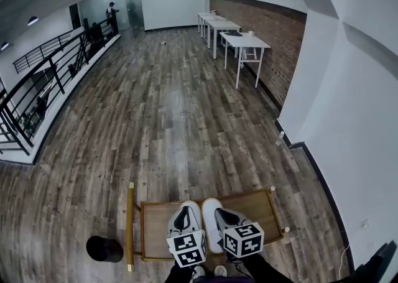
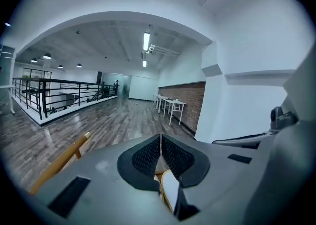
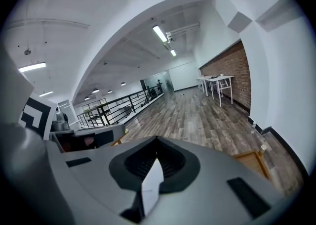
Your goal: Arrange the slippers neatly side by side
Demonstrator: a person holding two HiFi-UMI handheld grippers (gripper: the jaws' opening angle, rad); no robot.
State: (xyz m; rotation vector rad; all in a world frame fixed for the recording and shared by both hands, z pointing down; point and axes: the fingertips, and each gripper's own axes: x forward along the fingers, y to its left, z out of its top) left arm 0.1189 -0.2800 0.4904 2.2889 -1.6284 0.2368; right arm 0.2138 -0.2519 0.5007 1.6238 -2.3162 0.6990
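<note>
Two white-and-grey slippers lie side by side on a low wooden tray, the left slipper next to the right slipper. My left gripper is at the left slipper's near end, its jaws shut on a white edge of the left slipper. My right gripper is at the right slipper's near end. In the right gripper view a white edge of the right slipper stands pinched between the shut jaws. The marker cubes hide both heels in the head view.
A black round object lies on the wood floor left of the tray. White tables line the brick wall at the far right. A black railing runs along the left, and a white wall stands close on the right.
</note>
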